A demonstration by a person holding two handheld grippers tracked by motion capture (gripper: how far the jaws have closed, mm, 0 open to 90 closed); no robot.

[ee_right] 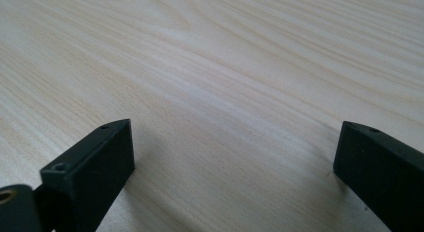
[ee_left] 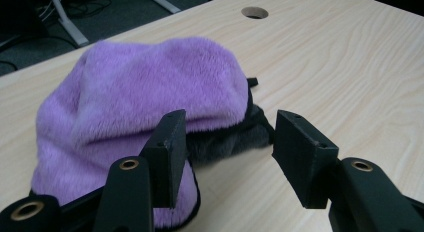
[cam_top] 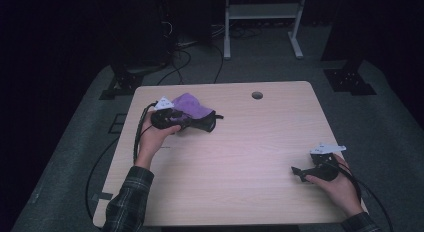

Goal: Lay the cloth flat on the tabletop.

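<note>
Purple fuzzy hat [ee_left: 145, 97] sits at the far left of the wooden surface [cam_top: 240, 157], with the left hand-held gripper [ee_left: 227, 142] unclenched right at its dark brim, so next up looks like closing on that edge while the right hand-held gripper [ee_right: 232, 162] idles released.

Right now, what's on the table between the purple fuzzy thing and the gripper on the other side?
Nothing. In the high view, only bare wooden table lies between the purple fuzzy cloth and the right gripper.
</note>
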